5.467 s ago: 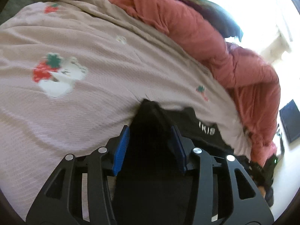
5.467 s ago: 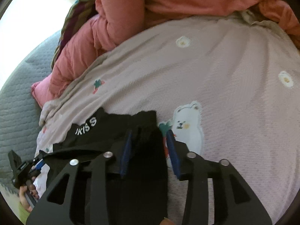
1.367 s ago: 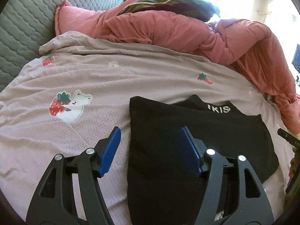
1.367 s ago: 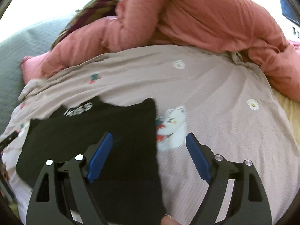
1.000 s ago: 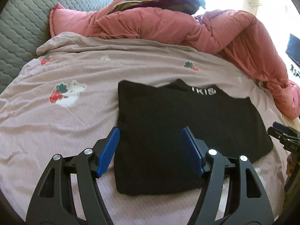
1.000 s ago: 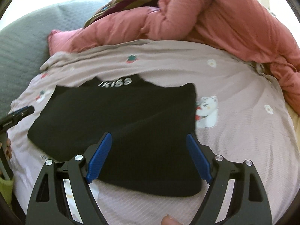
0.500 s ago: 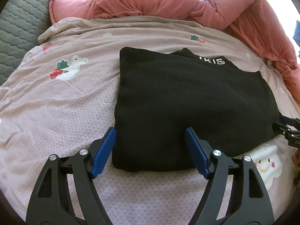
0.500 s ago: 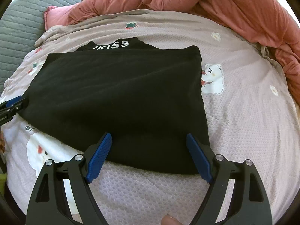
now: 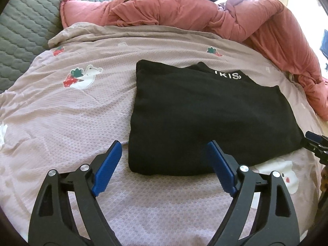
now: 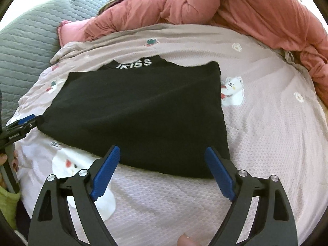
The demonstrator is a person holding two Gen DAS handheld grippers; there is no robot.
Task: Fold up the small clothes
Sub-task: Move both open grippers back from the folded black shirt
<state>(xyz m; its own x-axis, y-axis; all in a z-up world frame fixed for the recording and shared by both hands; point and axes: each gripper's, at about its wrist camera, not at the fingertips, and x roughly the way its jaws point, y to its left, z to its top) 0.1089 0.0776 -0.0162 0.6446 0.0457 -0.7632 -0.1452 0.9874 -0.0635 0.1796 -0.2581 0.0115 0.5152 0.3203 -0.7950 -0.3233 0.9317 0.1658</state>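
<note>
claws, left (image 9: 164, 153) and right (image 10: 162, 157), opening empty; folded black garment (image 9: 205, 112) beside pink duvet (image 9: 205, 14).

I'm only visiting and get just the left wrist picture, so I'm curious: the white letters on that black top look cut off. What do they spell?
Observer: In the right wrist view the collar lettering on the black top reads KISS, with a partly hidden letter before it.
Operator: What lies past the top's right edge?
Observer: A white bear print on the sheet, right against that edge.
Operator: Is the other gripper holding anything?
Observer: No. The right gripper has its jaws wide and opening. The top's near edge shows between them, but the pads grip nothing.
</note>
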